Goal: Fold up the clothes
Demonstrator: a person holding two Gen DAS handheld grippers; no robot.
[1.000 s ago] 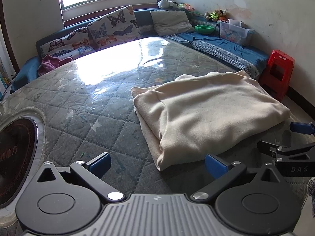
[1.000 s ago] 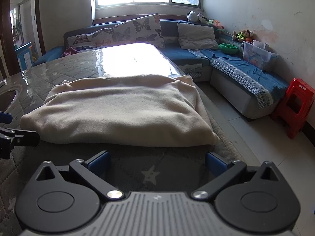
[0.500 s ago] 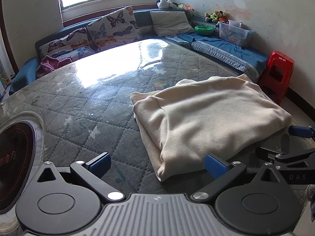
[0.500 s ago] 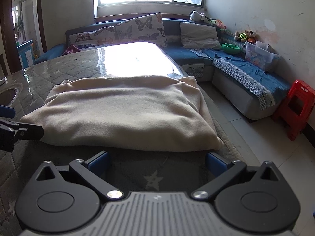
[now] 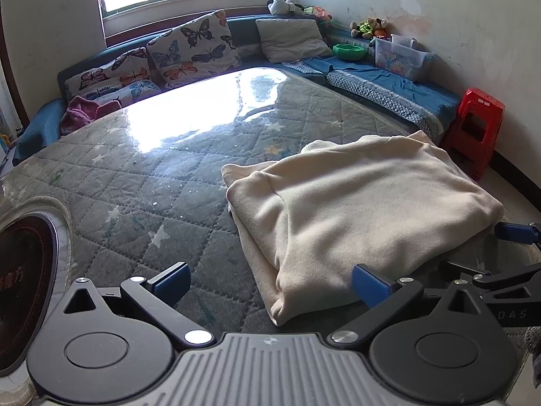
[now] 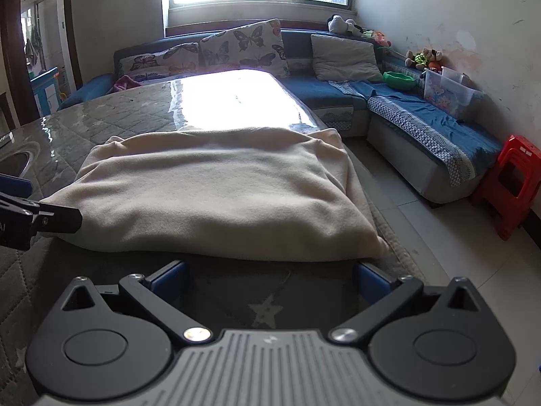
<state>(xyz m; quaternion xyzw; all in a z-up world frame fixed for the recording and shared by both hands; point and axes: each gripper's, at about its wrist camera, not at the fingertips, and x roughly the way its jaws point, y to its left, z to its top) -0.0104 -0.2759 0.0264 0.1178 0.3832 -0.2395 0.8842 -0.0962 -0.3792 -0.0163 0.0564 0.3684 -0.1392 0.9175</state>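
– Where's the garment right now?

– The cream garment (image 5: 358, 209) lies folded into a thick rectangle on the quilted table (image 5: 142, 182), at the table's near right corner, close to the edge that faces the blue sofa (image 6: 422, 115). Under the top fold a lower layer sticks out on the side away from the sofa.

– And your grippers?

– My left gripper (image 5: 270, 282) is spread wide, nothing between its blue pads (image 5: 170, 279). It sits low over the table just in front of the garment's near corner; the right-hand pad is just beside the cloth, though I can't tell whether it touches. My right gripper (image 6: 270, 279) is spread wide too, empty, low over the table just short of the garment's near long edge.

– Can each see the other?

– Yes. From the right wrist, the left gripper's black finger shows at the garment's left end, its tip against the fold there. From the left wrist, the right gripper's blue pad shows just past the garment's far right corner.

– Anything else near the garment?

– A red stool (image 6: 514, 182) stands on the floor beyond it, at the end of the sofa.
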